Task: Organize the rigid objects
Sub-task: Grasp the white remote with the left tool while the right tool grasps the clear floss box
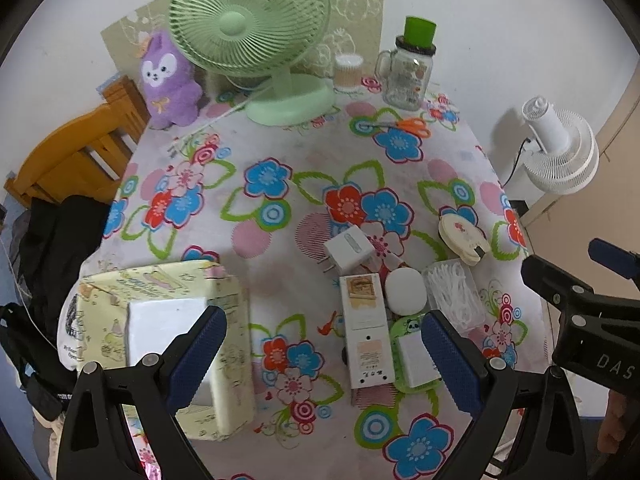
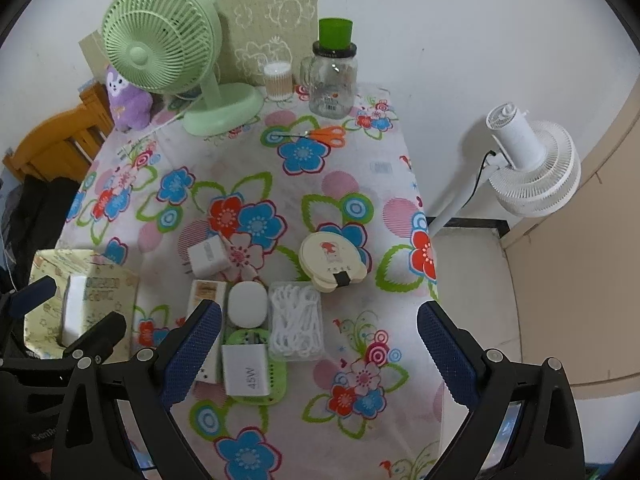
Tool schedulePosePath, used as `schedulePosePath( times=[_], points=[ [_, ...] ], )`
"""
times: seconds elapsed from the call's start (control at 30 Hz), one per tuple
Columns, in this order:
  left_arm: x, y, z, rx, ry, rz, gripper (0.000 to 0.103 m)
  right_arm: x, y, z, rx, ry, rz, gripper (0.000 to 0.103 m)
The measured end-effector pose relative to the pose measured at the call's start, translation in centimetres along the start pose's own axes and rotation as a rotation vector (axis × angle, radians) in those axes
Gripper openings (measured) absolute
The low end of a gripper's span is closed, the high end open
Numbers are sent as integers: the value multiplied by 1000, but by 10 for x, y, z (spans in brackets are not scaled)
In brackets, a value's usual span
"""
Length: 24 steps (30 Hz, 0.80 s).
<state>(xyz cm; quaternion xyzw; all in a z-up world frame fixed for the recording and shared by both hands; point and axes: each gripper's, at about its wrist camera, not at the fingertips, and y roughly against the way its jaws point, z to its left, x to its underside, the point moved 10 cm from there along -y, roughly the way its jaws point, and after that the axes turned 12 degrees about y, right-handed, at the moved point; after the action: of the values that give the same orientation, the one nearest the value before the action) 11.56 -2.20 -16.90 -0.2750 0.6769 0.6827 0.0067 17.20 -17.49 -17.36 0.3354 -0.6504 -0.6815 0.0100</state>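
On the floral tablecloth lies a cluster of small items: a white plug adapter (image 1: 347,251) (image 2: 209,258), a long white box (image 1: 365,324), a white oval case (image 2: 247,305) (image 1: 405,291), a clear box of floss picks (image 2: 297,322) (image 1: 454,294), a 45W charger (image 2: 245,369) on a green tray (image 2: 276,380), and a round cream compact (image 2: 332,261) (image 1: 464,240). My left gripper (image 1: 322,344) hovers open above the table's near side, with nothing between its fingers. My right gripper (image 2: 319,346) is open too, over the cluster and holding nothing.
A yellow tissue box (image 1: 168,336) sits near left. At the back stand a green fan (image 1: 256,40), a purple plush (image 1: 168,80), a cotton swab jar (image 2: 277,80), a glass mug jar (image 2: 334,80) and orange scissors (image 2: 326,136). A white floor fan (image 2: 528,168) stands right of the table edge.
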Motion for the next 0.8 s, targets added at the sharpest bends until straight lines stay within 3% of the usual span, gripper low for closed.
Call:
schedulePosePath(
  times=[0.3, 0.8],
  points=[
    [7, -33, -20, -9, -7, 61, 99, -5, -34, -12, -30, 24, 33, 100],
    [24, -96, -14, -68, 65, 169, 94, 4, -99, -16, -73, 65, 114, 100]
  ],
)
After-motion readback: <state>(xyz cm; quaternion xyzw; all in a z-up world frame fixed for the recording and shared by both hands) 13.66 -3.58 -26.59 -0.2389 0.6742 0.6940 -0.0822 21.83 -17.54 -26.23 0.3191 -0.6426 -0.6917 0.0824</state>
